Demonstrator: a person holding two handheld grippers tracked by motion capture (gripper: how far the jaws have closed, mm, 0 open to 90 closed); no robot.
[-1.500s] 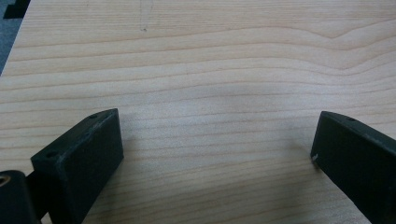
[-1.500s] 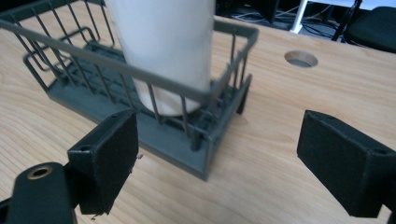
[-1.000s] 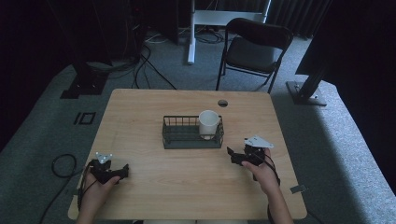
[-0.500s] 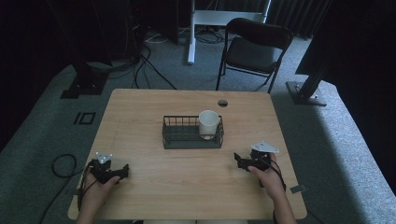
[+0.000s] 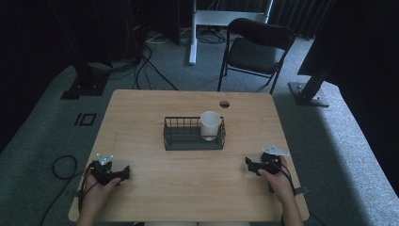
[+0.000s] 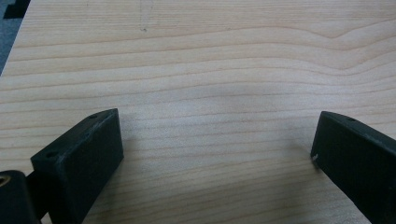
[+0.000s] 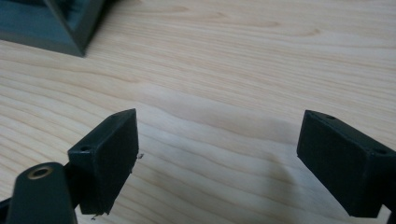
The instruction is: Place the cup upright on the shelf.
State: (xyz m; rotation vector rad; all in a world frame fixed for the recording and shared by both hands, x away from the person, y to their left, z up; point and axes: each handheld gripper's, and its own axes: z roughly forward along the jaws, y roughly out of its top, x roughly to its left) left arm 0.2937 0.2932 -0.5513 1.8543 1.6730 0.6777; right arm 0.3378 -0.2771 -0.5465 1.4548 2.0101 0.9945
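Note:
A white cup [image 5: 210, 124] stands upright in the right end of a dark wire basket [image 5: 181, 139] at the middle of the wooden table [image 5: 197, 188]. My left gripper [image 5: 123, 172] rests low at the table's front left, held by a hand, well apart from the basket. In the left gripper view its jaws are wide apart, left gripper [image 6: 217, 147] open over bare wood. My right gripper [image 5: 248, 165] sits at the front right, just right of and nearer than the basket. The right gripper [image 7: 217, 144] is open and empty, with the basket's corner [image 7: 70, 28] at the upper left.
A cable hole [image 5: 224, 104] lies near the table's far edge. Behind the table stands a black folding chair [image 5: 256, 47] and a white desk leg [image 5: 193, 33]. Cables [image 5: 61, 167] trail on the grey carpet at the left.
My right gripper has drawn back toward the front right of the table, away from the basket. The left gripper has stayed put.

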